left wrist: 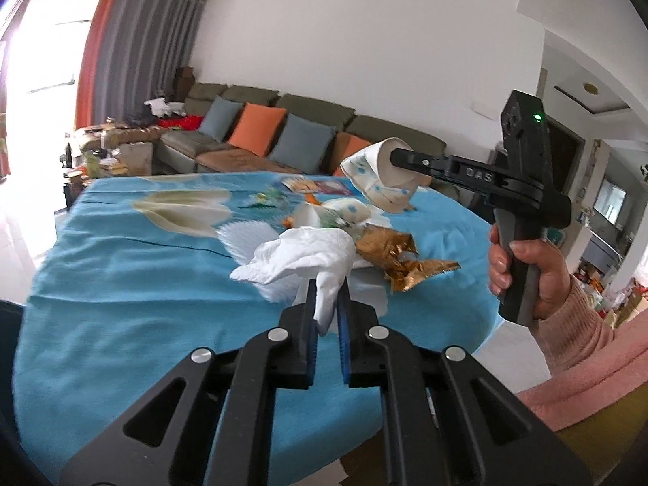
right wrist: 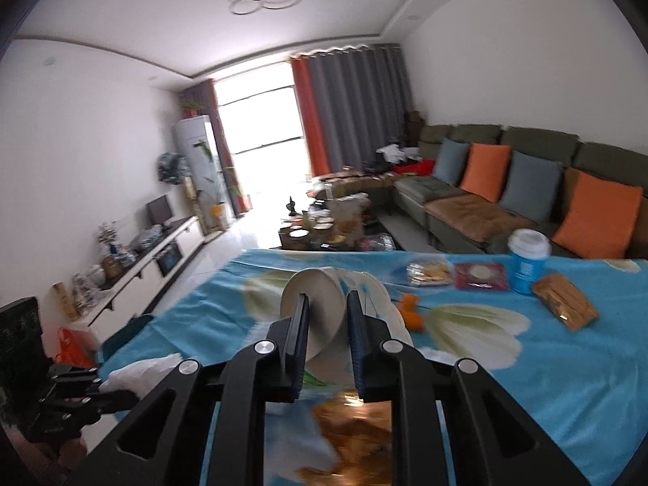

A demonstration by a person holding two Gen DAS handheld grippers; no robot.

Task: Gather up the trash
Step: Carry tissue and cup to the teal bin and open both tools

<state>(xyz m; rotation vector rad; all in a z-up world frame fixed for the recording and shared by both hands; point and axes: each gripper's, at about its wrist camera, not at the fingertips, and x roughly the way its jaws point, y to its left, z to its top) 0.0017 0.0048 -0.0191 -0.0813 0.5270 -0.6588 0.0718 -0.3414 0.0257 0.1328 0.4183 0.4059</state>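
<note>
My left gripper (left wrist: 327,289) is shut on a crumpled white tissue (left wrist: 299,257), lifted above the blue flowered tablecloth (left wrist: 121,283). My right gripper (right wrist: 327,301) is shut on a squashed paper cup (right wrist: 324,316) with blue dots. In the left wrist view that cup (left wrist: 384,184) hangs in the air at the right, pinched by the right gripper (left wrist: 399,160), which a hand in a pink sleeve (left wrist: 530,267) holds. A second paper cup (left wrist: 324,214) lies on its side on the cloth, beside a gold foil wrapper (left wrist: 397,255).
More litter lies on the table: an orange scrap (right wrist: 413,312), a brown packet (right wrist: 565,301), a red packet (right wrist: 482,275), a clear wrapper (right wrist: 429,271) and an upright blue cup with a white lid (right wrist: 526,259). A sofa with cushions (right wrist: 506,190) stands behind.
</note>
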